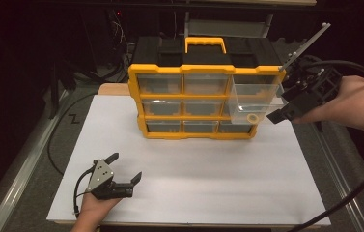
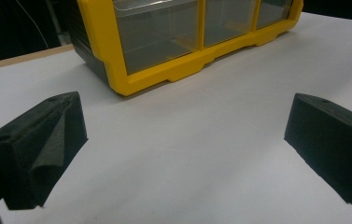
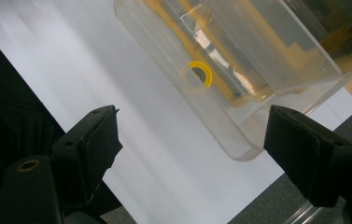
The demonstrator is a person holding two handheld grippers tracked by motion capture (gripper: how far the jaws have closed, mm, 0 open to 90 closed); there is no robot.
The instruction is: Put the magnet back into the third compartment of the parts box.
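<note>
A yellow and black drawer organizer (image 1: 136, 96) stands at the back of the white sheet; its lower corner (image 2: 164, 72) fills the top of the left gripper view. One clear drawer (image 1: 257, 99) sticks out at its right side and holds a small yellow ring (image 1: 253, 118). My right gripper (image 1: 282, 104) is at that drawer's outer end, open. In the right gripper view the drawer (image 3: 239, 60) with the ring (image 3: 200, 73) lies ahead of my right gripper (image 3: 192, 140), its corner between the spread jaws, untouched. My left gripper (image 1: 125, 166) rests open on the sheet at the front left, as does its close-up (image 2: 183, 144).
The white sheet (image 1: 194, 179) covers most of the table, with bare room in front of the organizer. A black cable (image 1: 56, 140) loops at the left beside a metal rail (image 1: 20, 169). Another thick cable (image 1: 348, 193) trails at the right.
</note>
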